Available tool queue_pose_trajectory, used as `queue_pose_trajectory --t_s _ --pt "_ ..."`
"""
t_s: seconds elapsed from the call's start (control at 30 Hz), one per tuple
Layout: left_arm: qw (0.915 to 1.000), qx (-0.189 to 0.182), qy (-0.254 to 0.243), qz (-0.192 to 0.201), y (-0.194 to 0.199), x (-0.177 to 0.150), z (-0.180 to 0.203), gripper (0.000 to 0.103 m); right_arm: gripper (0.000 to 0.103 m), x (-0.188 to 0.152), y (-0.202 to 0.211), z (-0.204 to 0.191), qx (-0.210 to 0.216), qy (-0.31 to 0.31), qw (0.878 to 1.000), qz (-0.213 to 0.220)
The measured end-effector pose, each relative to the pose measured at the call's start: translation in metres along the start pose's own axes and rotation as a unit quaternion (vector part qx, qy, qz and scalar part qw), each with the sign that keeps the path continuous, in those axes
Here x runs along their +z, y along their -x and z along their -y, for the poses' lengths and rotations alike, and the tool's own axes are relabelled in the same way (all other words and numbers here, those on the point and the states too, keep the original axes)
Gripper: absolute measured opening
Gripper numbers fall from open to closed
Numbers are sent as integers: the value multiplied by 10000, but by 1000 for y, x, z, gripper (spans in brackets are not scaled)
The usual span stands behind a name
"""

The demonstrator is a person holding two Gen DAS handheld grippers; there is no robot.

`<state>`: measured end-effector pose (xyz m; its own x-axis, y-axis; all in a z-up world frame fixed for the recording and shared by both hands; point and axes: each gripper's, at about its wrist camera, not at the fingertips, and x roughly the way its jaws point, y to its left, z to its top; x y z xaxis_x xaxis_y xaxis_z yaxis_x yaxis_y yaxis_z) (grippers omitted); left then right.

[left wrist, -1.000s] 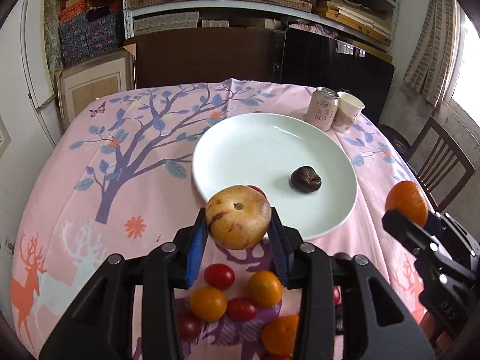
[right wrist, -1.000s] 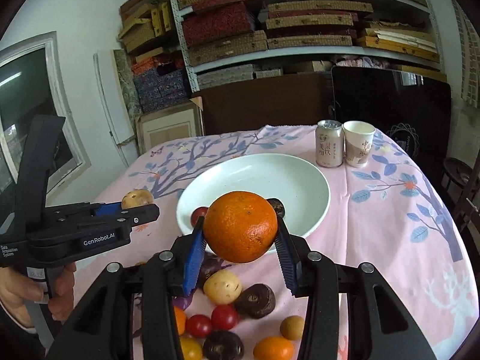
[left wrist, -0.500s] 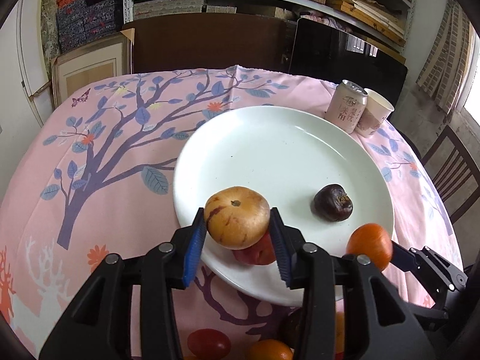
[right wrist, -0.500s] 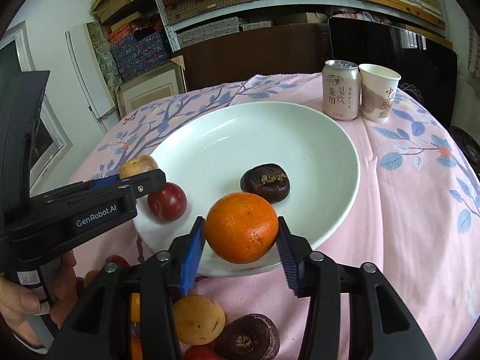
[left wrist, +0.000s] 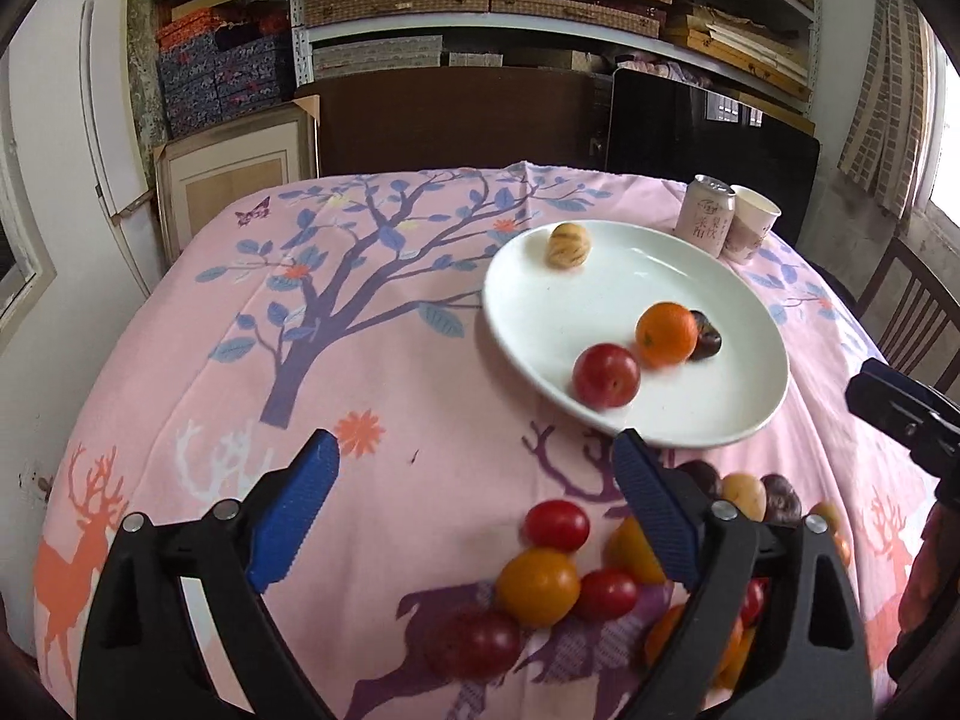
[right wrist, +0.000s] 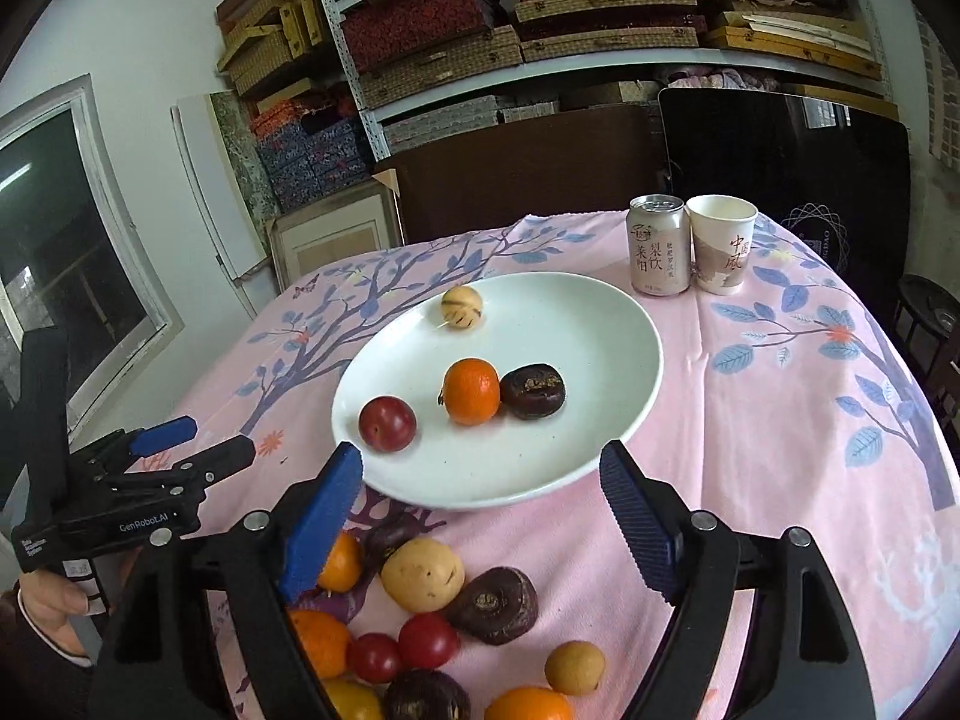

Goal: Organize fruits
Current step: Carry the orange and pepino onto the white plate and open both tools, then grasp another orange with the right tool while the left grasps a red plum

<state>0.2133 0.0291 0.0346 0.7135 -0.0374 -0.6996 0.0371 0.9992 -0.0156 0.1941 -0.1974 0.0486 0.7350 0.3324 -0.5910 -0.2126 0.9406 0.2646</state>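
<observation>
Left gripper (left wrist: 474,468) wide, empty, over bare cloth beside plate (left wrist: 606,294) | right gripper (right wrist: 480,480) wide, empty, at plate's near rim | we note orange (right wrist: 471,391), plum (right wrist: 387,423), dark fruit (right wrist: 532,390) mid-plate, striped fruit (right wrist: 461,308) at far rim | loose fruit pile (right wrist: 432,612) below near rim.

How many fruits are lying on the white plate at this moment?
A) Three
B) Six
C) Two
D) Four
D: on the white plate lie a striped yellow fruit, an orange, a red plum and a dark brown fruit; all the other fruits lie on the tablecloth in front of the plate.
</observation>
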Motion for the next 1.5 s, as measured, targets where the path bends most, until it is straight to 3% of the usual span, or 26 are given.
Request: queue_pose_trajectory --t_s 0.3,0.57,0.73,0.87,0.9,1.17,1.23,1.37,1.5 --pt "9995 -192 115 -201 20 -46 -26 90 83 -62 51 6 -391 298 9987 -133" --pt "9989 -334 20 -340 19 -64 -22 90 82 -97 33 -3 -859 783 9889 -926" --pt "9982 -434 -11 -408 19 -66 -21 90 54 -98 9 -8 -938 851 9832 -1318" --pt "9974 -498 -103 -507 17 -67 -18 90 50 -95 -6 -4 -1070 733 9808 -1456" --pt "9972 -508 -126 -534 16 -68 -17 90 40 -94 -7 -5 -1017 723 9817 -1435" --pt "9956 -383 -212 -823 2 -74 -18 90 38 -89 6 2 -694 368 9903 -1150" --pt "9952 -406 -247 -853 -1 -75 -16 81 38 -91 8 4 -634 312 9911 -1127" --pt "9953 -398 -340 -810 -7 -76 -12 75 38 -93 6 4 -522 259 9915 -1166" --pt "9934 -497 -502 -900 -19 -79 -5 39 38 -93 8 1 -431 252 9925 -1116"
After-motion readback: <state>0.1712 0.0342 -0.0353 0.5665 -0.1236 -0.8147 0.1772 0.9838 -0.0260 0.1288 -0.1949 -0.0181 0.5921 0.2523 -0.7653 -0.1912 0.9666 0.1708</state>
